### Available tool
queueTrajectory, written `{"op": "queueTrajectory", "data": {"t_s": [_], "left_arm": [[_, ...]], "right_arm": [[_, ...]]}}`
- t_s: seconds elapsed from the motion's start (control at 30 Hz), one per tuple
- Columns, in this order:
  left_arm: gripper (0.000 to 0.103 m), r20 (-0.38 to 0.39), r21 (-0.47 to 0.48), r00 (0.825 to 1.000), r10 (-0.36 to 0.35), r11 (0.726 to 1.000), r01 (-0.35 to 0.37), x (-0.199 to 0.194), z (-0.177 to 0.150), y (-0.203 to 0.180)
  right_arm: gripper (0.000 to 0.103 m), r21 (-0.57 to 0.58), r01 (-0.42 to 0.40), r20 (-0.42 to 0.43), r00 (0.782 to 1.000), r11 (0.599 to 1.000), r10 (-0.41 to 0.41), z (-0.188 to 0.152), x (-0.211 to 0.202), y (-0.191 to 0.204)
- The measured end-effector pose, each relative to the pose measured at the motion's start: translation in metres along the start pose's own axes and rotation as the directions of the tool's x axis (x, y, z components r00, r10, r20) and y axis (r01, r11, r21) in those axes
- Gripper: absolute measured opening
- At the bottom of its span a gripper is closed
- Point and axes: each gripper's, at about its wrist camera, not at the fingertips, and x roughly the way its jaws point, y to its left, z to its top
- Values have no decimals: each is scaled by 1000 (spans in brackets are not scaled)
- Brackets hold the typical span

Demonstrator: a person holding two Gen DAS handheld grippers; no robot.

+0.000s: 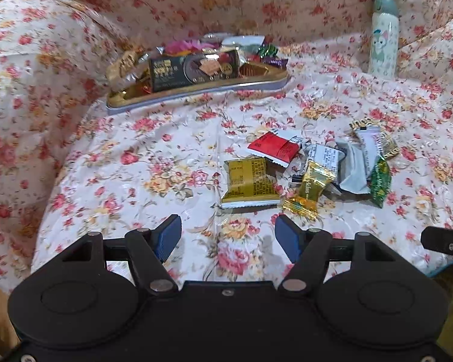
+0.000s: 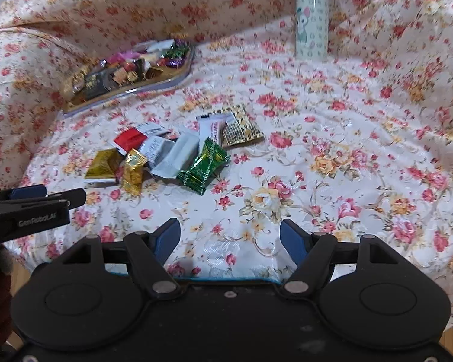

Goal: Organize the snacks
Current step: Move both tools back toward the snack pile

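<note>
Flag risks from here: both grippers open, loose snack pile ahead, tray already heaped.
1. The loose wrappers overlap: the green candy lies against the white packet, so a pinch may drag or lift two.
2. The tray is already heaped; added pieces could slide off its low rim.
3. The left gripper and right gripper, both open and empty, sit close together facing one small pile, so they may collide.

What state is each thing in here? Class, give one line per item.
Left gripper: jaws open, empty.
Right gripper: jaws open, empty.
Tray: partly filled with wrapped snacks.
Loose snacks: sealed, heaped on the cloth.
Bottle: upright, capped.
Floral cloth: spread, wrinkled.
</note>
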Motion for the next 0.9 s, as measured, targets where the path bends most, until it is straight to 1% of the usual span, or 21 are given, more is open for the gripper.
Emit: {"op": "queueTrajectory", "data": {"t_s": [0.1, 0.23, 0.33, 0.43, 0.5, 0.57, 0.6, 0.67, 0.9], "left_arm": [[71, -24, 0, 1000, -15, 1000, 15, 15, 5, -1], [71, -62, 10, 998, -13, 1000, 13, 34, 9, -5], [74, -65, 7, 998, -13, 1000, 14, 42, 10, -4], [79, -66, -5, 998, -17, 1000, 17, 47, 13, -1], [92, -73, -22, 997, -5, 1000, 3, 51, 14, 2], [100, -85, -47, 996, 7, 999, -11, 56, 14, 7], [103, -91, -63, 996, 1, 998, -7, 58, 13, 10], [103, -92, -74, 996, -17, 997, 10, 61, 14, 15], [103, -61, -68, 998, -15, 998, 11, 60, 10, 13]], "right_arm": [[76, 10, 4, -18, 1000, 1000, -4, 4, 10, -2], [76, 19, 15, -41, 999, 1000, -14, 9, 23, -4], [76, 20, 25, -52, 998, 999, -24, 13, 32, -6], [76, 17, 40, -58, 998, 999, -39, 18, 40, -8], [76, 18, 50, -57, 997, 999, -48, 22, 44, -10], [76, 20, 60, -51, 997, 998, -59, 28, 48, -12], [76, 20, 64, -47, 997, 998, -63, 31, 49, -13], [76, 18, 77, -36, 996, 997, -76, 38, 52, -16], [76, -1, 141, 0, 990, 990, -141, 60, 70, -26]]}}
